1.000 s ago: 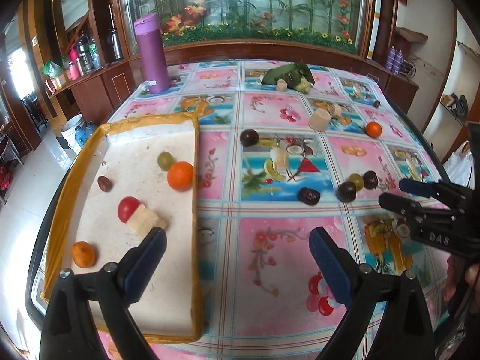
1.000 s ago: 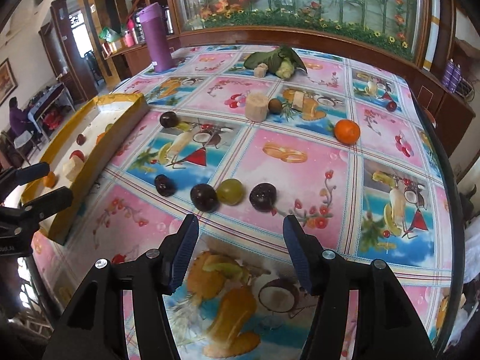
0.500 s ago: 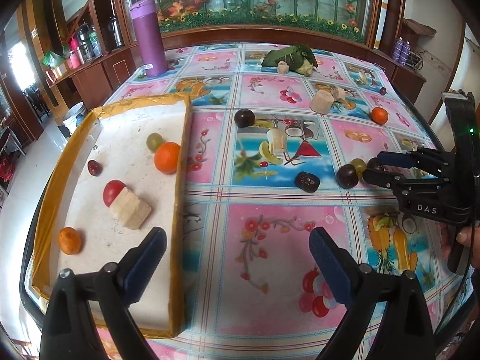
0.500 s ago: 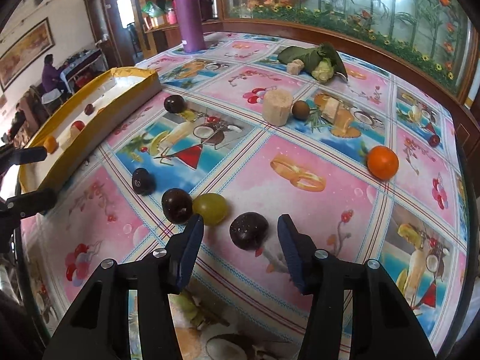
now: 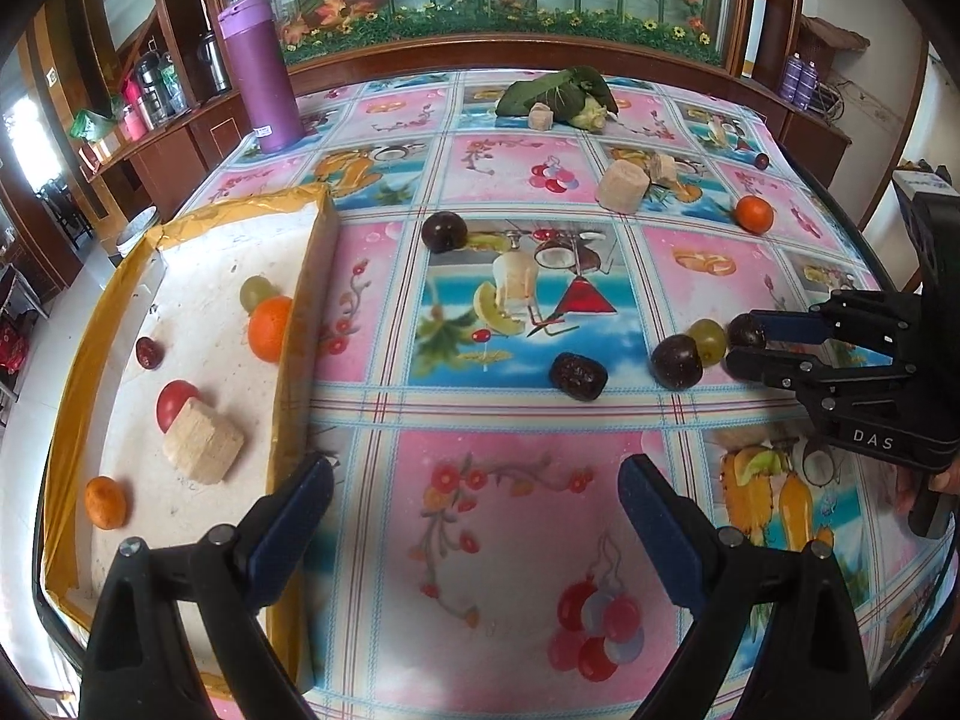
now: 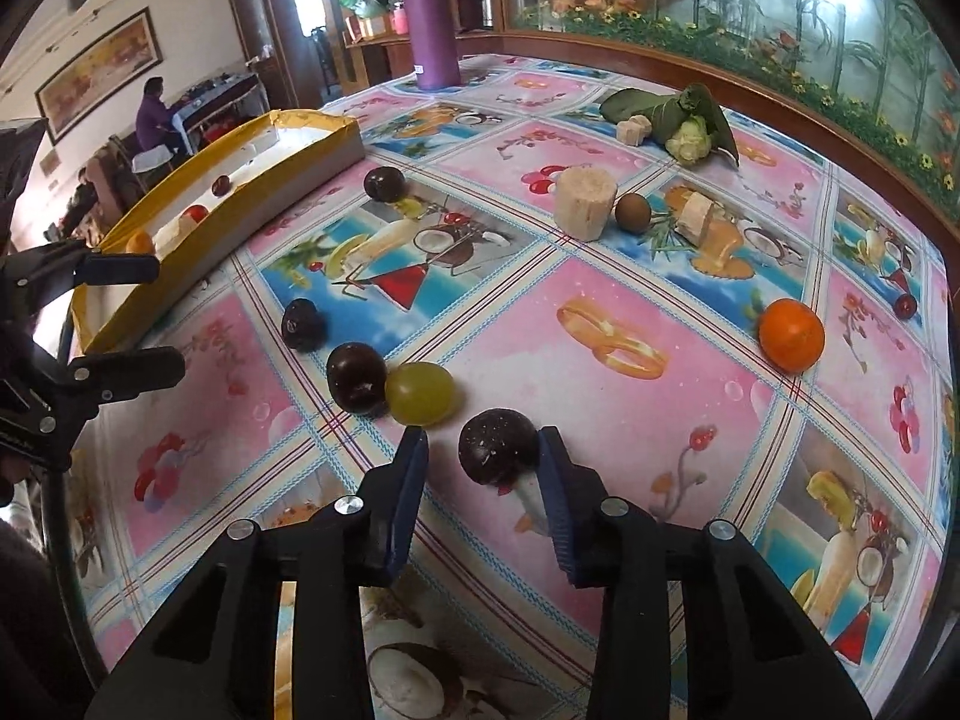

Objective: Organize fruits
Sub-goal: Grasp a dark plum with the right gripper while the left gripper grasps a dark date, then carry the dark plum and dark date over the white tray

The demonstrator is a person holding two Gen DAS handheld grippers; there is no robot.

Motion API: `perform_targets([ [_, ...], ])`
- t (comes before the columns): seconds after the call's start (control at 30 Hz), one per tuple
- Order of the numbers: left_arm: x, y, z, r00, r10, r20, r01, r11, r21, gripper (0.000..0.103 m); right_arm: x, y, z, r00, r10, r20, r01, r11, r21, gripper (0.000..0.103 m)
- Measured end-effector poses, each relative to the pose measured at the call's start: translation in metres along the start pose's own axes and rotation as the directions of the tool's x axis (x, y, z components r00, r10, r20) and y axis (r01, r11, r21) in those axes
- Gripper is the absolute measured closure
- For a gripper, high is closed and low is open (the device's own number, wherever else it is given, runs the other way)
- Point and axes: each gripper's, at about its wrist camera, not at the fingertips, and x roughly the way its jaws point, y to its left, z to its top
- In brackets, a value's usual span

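My right gripper [image 6: 483, 450] is open, its jaws on either side of a dark round fruit [image 6: 498, 446] on the table; the right pad touches it, the left stands off. It also shows in the left wrist view [image 5: 744, 345]. A green grape [image 6: 419, 392] and a dark plum [image 6: 356, 378] lie just left of it. My left gripper [image 5: 477, 516] is open and empty above the tablecloth, beside the yellow-rimmed tray [image 5: 300, 324]. The tray holds an orange [image 5: 270, 327], a grape, a tomato [image 5: 174, 405] and other pieces.
More fruit lies loose on the table: a dark date [image 5: 578, 376], a plum [image 5: 443, 231], an orange [image 6: 791, 334], a brown egg-like fruit [image 6: 632, 212], pale cut chunks [image 6: 585, 201]. A purple flask [image 5: 261, 72] and leafy greens [image 5: 555, 95] stand at the far side.
My right gripper has moved forward and down, bringing its jaws around the dark round fruit and narrowing them. My left gripper has shifted slightly right, away from the tray.
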Motion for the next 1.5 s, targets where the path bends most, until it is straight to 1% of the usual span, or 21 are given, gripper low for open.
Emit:
perform_targets([
  [0.07, 0.002, -0.002, 0.004, 1.000, -0.004, 0.002, 0.004, 1.000, -0.002, 0.006, -0.002, -0.003, 0.000, 1.000, -0.004, 0.004, 0.004, 1.000, 0.014, 0.078],
  [0.17, 0.009, -0.007, 0.012, 1.000, -0.011, 0.003, 0.011, 1.000, 0.005, 0.006, -0.007, -0.007, -0.003, 1.000, 0.006, 0.009, -0.007, 0.998, 0.064, 0.079],
  [0.3, 0.021, -0.017, 0.021, 1.000, -0.028, 0.009, 0.027, 0.999, 0.022, 0.006, -0.021, -0.003, -0.010, 1.000, -0.007, 0.022, 0.005, 0.996, 0.088, 0.079],
  [0.33, 0.025, -0.020, 0.022, 0.999, -0.033, 0.003, 0.033, 0.999, 0.029, 0.009, -0.025, -0.002, -0.013, 1.000, -0.012, 0.026, 0.010, 0.995, 0.096, 0.079],
  [0.37, 0.030, -0.022, 0.023, 0.999, -0.046, -0.002, 0.046, 0.998, 0.035, 0.016, -0.027, -0.001, -0.014, 1.000, -0.012, 0.027, 0.010, 0.995, 0.099, 0.079],
  [0.4, 0.035, -0.024, 0.024, 0.999, -0.050, -0.012, 0.051, 0.998, 0.044, 0.031, -0.030, 0.002, -0.016, 0.999, -0.016, 0.031, 0.013, 0.995, 0.097, 0.079],
  [0.43, 0.041, -0.026, 0.024, 0.998, -0.060, -0.032, 0.062, 0.997, 0.052, 0.041, -0.032, 0.003, -0.017, 0.999, -0.019, 0.035, 0.015, 0.995, 0.097, 0.079],
  [0.47, 0.047, -0.027, 0.024, 0.996, -0.076, -0.051, 0.078, 0.996, 0.051, 0.044, -0.034, 0.004, -0.018, 0.999, -0.019, 0.036, 0.015, 0.995, 0.101, 0.079],
  [0.5, 0.045, -0.026, 0.024, 0.996, -0.085, -0.016, 0.086, 0.996, 0.036, 0.052, -0.035, 0.004, -0.018, 0.999, -0.022, 0.038, 0.018, 0.994, 0.104, 0.079],
  [0.53, 0.046, -0.026, 0.024, 0.995, -0.101, -0.012, 0.102, 0.994, 0.030, 0.063, -0.037, 0.006, -0.019, 0.999, -0.025, 0.041, 0.021, 0.994, 0.106, 0.079],
  [0.57, 0.046, -0.026, 0.024, 0.995, -0.099, -0.001, 0.099, 0.995, 0.030, 0.066, -0.037, 0.007, -0.020, 0.999, -0.029, 0.044, 0.025, 0.994, 0.106, 0.079],
  [0.63, 0.046, -0.024, 0.023, 0.993, -0.115, 0.000, 0.115, 0.993, 0.018, 0.073, -0.038, 0.009, -0.021, 0.998, -0.036, 0.043, 0.030, 0.993, 0.111, 0.079],
  [0.77, 0.039, -0.016, 0.018, 0.987, -0.160, -0.006, 0.160, 0.987, -0.019, 0.073, -0.038, 0.014, -0.024, 0.998, -0.054, 0.041, 0.049, 0.991, 0.121, 0.079],
  [0.87, 0.030, -0.016, 0.012, 0.984, -0.179, -0.007, 0.179, 0.984, -0.011, 0.073, -0.040, 0.018, -0.026, 0.997, -0.069, 0.046, 0.063, 0.990, 0.130, 0.079],
  [1.17, -0.002, -0.017, -0.006, 0.978, -0.209, 0.018, 0.209, 0.978, 0.027, 0.073, -0.053, 0.029, -0.030, 0.990, -0.126, 0.063, 0.113, 0.979, 0.170, 0.079],
  [1.33, -0.014, -0.010, -0.009, 0.971, -0.234, 0.039, 0.234, 0.972, 0.023, 0.074, -0.057, 0.037, -0.034, 0.988, -0.146, 0.056, 0.133, 0.973, 0.186, 0.079],
  [1.5, -0.024, 0.004, -0.010, 0.970, -0.236, 0.061, 0.236, 0.972, 0.007, 0.074, -0.059, 0.046, -0.033, 0.987, -0.154, 0.056, 0.141, 0.971, 0.195, 0.079],
])
